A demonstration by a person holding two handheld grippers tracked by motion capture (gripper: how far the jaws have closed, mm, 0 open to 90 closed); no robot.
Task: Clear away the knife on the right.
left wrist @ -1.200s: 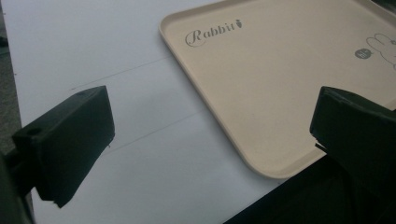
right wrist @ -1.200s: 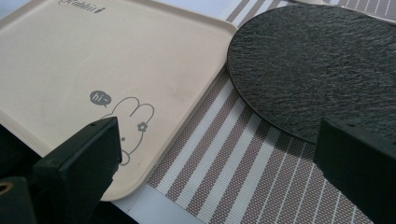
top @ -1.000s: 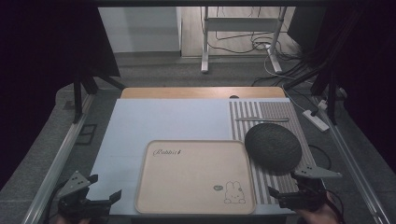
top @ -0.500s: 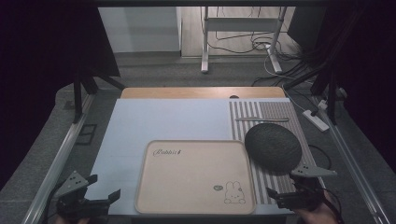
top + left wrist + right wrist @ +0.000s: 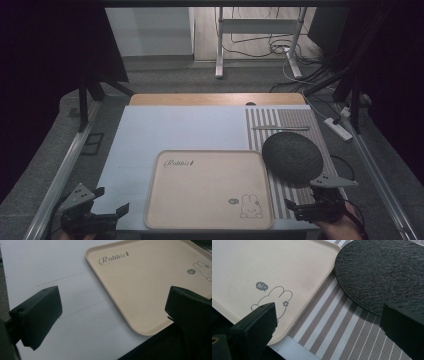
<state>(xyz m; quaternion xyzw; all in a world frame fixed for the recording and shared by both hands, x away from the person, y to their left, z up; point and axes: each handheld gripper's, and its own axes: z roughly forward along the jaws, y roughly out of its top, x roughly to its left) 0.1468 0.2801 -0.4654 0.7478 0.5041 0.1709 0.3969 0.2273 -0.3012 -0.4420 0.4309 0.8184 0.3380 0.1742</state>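
Both grippers, left gripper (image 5: 92,216) and right gripper (image 5: 315,205), I hold with jaws apart and empty beside the beige tray (image 5: 209,187). Right of it, touching its corner, lies a dark round plate (image 5: 292,158) on a striped mat (image 5: 287,122). Nothing appears started.

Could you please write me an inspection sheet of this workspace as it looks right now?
Surface: pale blue table mat on the wooden table, with a striped placemat on its right part.
Job's things: beige rabbit tray, empty, at the front centre; dark round slate plate on the striped placemat, just right of the tray.
Clutter: a thin grey stick lying on the placemat behind the plate.
Grippers: left hand-held gripper open, at the front left corner; right hand-held gripper open, at the front right, holding nothing.
Cables: loose cables and a power strip on the floor.
Surroundings: dark curtains, metal stand legs behind.
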